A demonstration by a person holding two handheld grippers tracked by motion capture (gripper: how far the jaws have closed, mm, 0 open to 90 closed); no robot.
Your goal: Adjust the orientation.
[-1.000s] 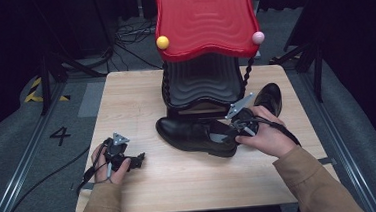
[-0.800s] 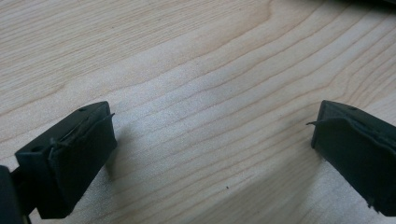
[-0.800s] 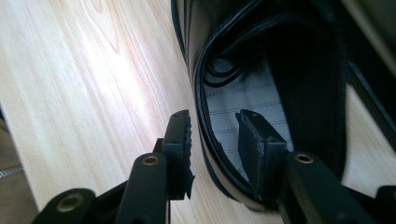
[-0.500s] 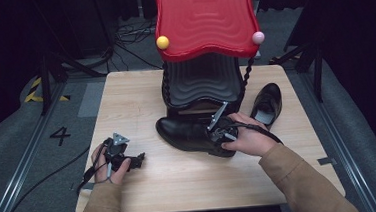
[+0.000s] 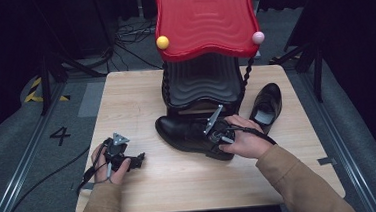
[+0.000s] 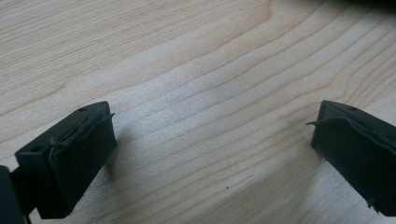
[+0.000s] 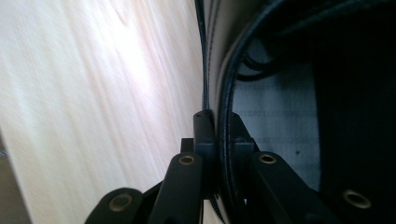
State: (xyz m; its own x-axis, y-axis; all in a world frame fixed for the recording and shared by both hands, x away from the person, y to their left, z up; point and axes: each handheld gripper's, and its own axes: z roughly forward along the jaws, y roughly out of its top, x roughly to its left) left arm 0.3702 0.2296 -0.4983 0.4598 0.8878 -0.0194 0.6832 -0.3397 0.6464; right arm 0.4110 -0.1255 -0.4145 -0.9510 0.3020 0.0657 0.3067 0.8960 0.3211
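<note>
Right gripper view: right gripper is pinching the collar edge of the black shoe, jaws having just closed on it. Shoe is lying mid-table before the red stand (second shoe beside). Left gripper is resting with jaws apart over bare wood.

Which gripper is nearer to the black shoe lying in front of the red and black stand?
Right. The right gripper is clamped on the collar of the black shoe, its jaws having just closed. The left gripper rests open on the table, apart from the shoe, to its left.
</note>
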